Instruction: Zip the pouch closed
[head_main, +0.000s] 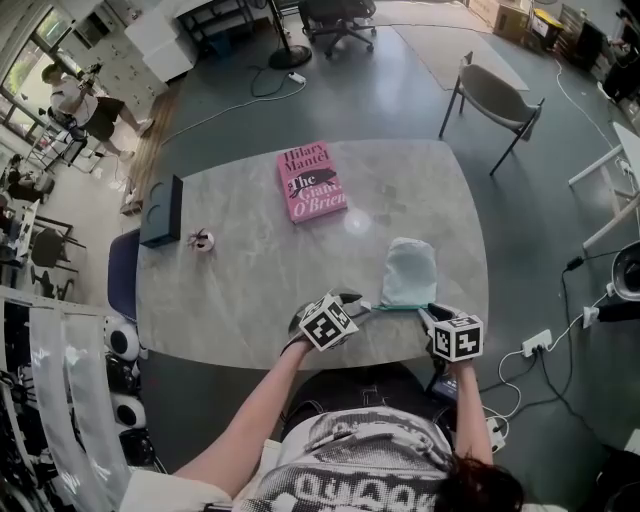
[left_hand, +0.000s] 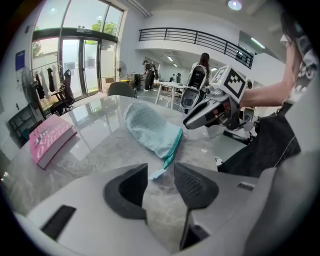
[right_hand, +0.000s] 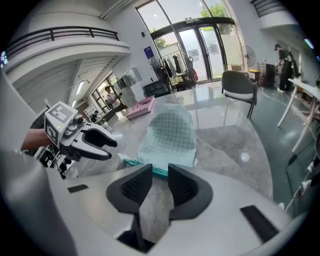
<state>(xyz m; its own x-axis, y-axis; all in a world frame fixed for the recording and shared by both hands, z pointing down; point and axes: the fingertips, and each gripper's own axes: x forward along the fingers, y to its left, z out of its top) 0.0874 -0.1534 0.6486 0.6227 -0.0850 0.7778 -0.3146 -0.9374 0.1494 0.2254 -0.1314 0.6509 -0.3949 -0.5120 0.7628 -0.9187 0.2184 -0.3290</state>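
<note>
Since the surface (head_main: 230, 260) bears the pale mesh pouch (head_main: 409, 272) flat near its front edge, the teal zip edge (right_hand: 135, 163) faces the person, probably for easy reach. The right tool (right_hand: 156, 175) stands slightly apart at that edge, gripping nothing. Only the left gripper view shows the left tool (left_hand: 161, 170) spread wide, with 1 small pale tab (left_hand: 156, 174) between its jaws, untouched.

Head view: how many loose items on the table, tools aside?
4: a pink book at the far middle, a black box at the left edge, a small object just right of it, and a pale green pouch near the front right. None looks hidden.
</note>
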